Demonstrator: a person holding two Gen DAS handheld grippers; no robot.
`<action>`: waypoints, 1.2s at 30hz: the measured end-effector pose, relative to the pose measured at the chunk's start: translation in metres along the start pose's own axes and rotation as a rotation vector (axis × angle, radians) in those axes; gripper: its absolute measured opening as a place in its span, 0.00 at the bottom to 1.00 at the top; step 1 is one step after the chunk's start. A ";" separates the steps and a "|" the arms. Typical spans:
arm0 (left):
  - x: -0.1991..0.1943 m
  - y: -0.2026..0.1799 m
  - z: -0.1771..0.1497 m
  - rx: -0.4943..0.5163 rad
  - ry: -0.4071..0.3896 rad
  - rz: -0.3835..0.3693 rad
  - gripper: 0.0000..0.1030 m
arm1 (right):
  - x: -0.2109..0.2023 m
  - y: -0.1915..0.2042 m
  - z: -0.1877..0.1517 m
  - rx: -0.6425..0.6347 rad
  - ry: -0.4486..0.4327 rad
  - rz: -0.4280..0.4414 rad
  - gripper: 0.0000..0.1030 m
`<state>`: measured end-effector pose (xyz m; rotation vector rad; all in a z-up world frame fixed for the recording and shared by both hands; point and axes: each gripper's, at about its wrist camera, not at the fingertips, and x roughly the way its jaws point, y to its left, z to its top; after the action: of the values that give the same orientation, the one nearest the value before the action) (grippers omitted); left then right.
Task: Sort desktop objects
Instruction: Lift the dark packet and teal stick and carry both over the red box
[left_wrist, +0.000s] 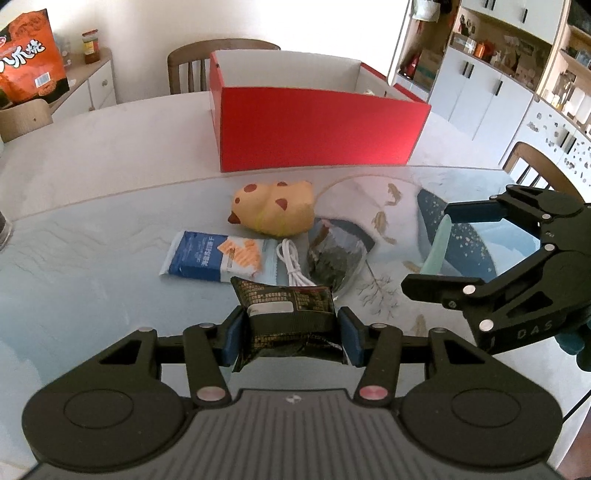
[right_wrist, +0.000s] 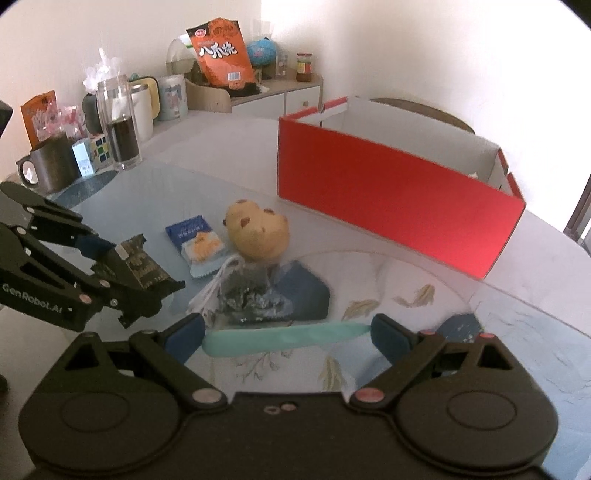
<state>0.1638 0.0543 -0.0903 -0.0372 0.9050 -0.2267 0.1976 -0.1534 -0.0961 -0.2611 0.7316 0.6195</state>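
"GenRobot.AI" on left gripper (right_wrist: 142, 273) (white)

Both tools are matte black linkage frames. The left gripper (left_wrist: 291, 334) carries blue pads on its jaws, silver rivets along the bars behind them, and one pink-red pivot cap to the right. Behind the jaws sit two round discs and a ribbed grey housing. The right gripper (right_wrist: 286, 338) has blue pads too, with red-capped pivots.
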 end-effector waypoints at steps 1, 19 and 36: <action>-0.002 0.000 0.001 -0.003 -0.003 -0.001 0.50 | -0.002 -0.001 0.002 0.004 -0.002 0.001 0.94; -0.036 -0.003 0.035 -0.043 -0.082 -0.023 0.50 | -0.036 -0.010 0.043 0.029 -0.062 -0.010 0.94; -0.052 -0.006 0.079 -0.048 -0.138 -0.041 0.50 | -0.058 -0.032 0.078 0.065 -0.090 -0.059 0.94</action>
<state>0.1941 0.0543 -0.0006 -0.1147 0.7729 -0.2379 0.2259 -0.1712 0.0008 -0.1927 0.6542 0.5473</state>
